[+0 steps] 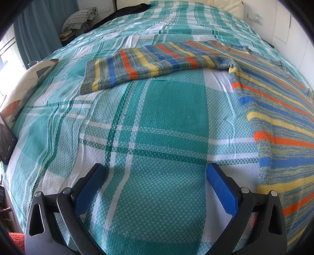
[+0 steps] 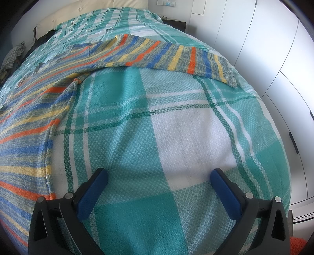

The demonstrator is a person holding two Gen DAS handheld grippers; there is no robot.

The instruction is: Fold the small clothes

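Observation:
A small striped knit sweater (image 1: pixel 278 109) in blue, orange, yellow and grey lies flat on a bed. In the left wrist view its body fills the right side and one sleeve (image 1: pixel 141 64) stretches left. In the right wrist view the body (image 2: pixel 29 121) is at the left and the other sleeve (image 2: pixel 176 56) stretches right. My left gripper (image 1: pixel 156 172) is open and empty above the bedspread, left of the sweater's hem. My right gripper (image 2: pixel 159 176) is open and empty above the bedspread, right of the hem.
The bed has a teal, green and white plaid bedspread (image 1: pixel 166 121). Folded cloth and dark items (image 1: pixel 82 17) lie at the far left corner, with a curtain behind. White wardrobe doors (image 2: pixel 274 49) stand close along the bed's right side. A pillow (image 1: pixel 25 82) lies at the left edge.

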